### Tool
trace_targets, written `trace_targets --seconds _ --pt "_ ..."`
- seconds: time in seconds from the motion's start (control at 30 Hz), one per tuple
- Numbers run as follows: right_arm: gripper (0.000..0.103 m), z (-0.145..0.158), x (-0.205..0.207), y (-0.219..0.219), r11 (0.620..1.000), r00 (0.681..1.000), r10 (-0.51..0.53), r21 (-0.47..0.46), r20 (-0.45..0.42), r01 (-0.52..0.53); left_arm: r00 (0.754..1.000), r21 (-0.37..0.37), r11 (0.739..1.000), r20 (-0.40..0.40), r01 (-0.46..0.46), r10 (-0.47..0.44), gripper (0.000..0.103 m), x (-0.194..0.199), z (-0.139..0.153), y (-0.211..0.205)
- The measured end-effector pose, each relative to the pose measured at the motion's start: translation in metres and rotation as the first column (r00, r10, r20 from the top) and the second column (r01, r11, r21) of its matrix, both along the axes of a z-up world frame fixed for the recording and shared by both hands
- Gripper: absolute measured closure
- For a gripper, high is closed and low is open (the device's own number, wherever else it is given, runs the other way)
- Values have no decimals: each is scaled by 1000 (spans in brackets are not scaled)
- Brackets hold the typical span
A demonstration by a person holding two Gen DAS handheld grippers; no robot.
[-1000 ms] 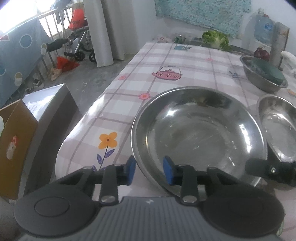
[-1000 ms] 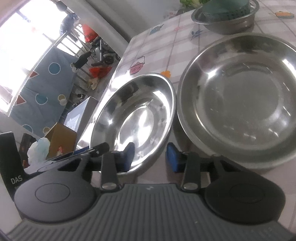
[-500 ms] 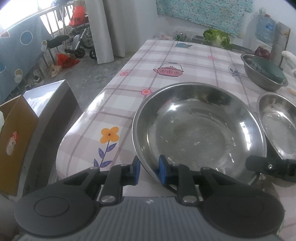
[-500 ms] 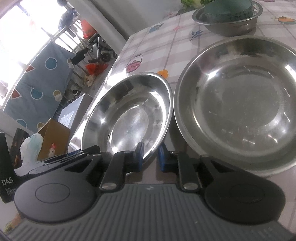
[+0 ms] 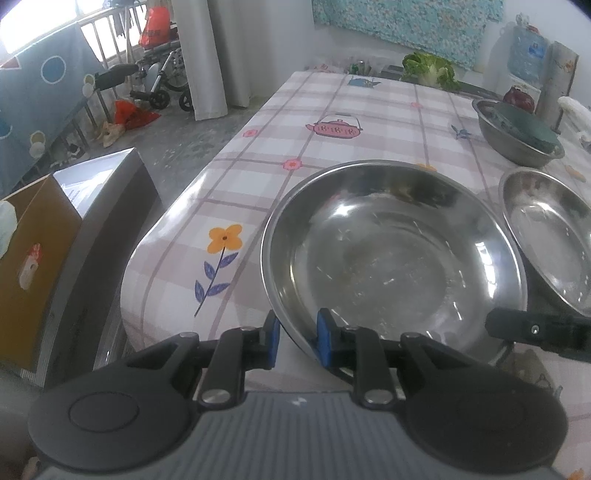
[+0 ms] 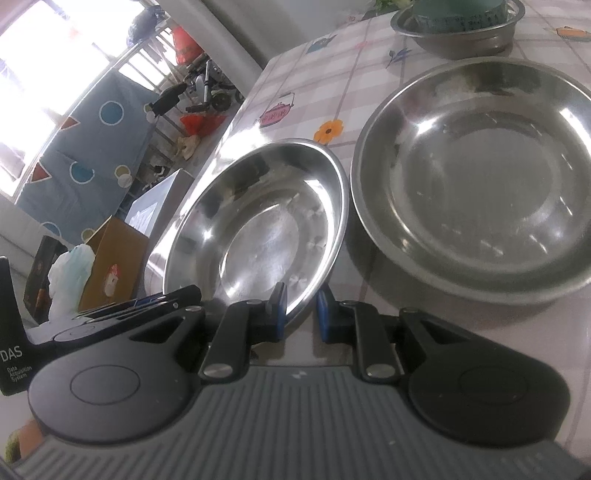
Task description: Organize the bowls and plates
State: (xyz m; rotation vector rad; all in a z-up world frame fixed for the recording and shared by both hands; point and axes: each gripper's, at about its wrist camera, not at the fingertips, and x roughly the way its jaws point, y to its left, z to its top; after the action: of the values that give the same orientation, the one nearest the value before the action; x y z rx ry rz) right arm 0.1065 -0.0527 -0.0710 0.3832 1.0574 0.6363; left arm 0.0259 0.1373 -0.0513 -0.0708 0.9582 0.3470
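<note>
At the near left corner of the bench [image 5: 332, 99], on its checked oilcloth, sits the steel plate [image 5: 391, 258], and both tongs have it by the near rim. The left tongs [image 5: 294, 334] are nearly closed with the rim between the blue pads; whether they bite or merely bracket it I cannot tell. The right tongs [image 6: 301, 310] straddle the same rim further along, the gap equally narrow. Thin polished steel like this should be light and stiff, but slick — a pinch on the sloping wall would likely slide off, so the rolled lip is the place to grip. Just to the right lies the larger steel plate [image 6: 476, 177], rims nearly touching. Beyond it stands a deep steel bowl [image 6: 461, 40] holding a green colander [image 6: 454, 14].
</note>
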Motion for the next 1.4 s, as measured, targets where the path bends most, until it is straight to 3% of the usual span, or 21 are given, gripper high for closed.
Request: trace_targets --seconds 0.23,0.5,0.63,0.87,1.1,1.4 --pt "86 -2 -15 -6 1000 1000 8 7 5 -8 1000 -22 1000 4 9 -9 79 -22 1 -7" --pt "85 -4 -31 -20 999 1000 -7 53 -17 8 996 -132 989 66 64 -55 72 -53 2 -3" --pt "83 -8 -34 -27 995 999 -37 89 -38 41 991 -122 989 112 86 -72 50 -60 9 0" --pt "78 -12 -30 -30 994 997 -65 79 -48 69 987 -132 988 148 86 -66 41 -46 17 13" --pt "75 -13 -25 -36 993 995 -94 63 -34 96 991 -163 983 121 83 -63 40 -23 8 21" --pt "71 -8 -14 -29 996 996 -87 8 24 87 991 -148 984 100 99 -85 32 -1 -3 15"
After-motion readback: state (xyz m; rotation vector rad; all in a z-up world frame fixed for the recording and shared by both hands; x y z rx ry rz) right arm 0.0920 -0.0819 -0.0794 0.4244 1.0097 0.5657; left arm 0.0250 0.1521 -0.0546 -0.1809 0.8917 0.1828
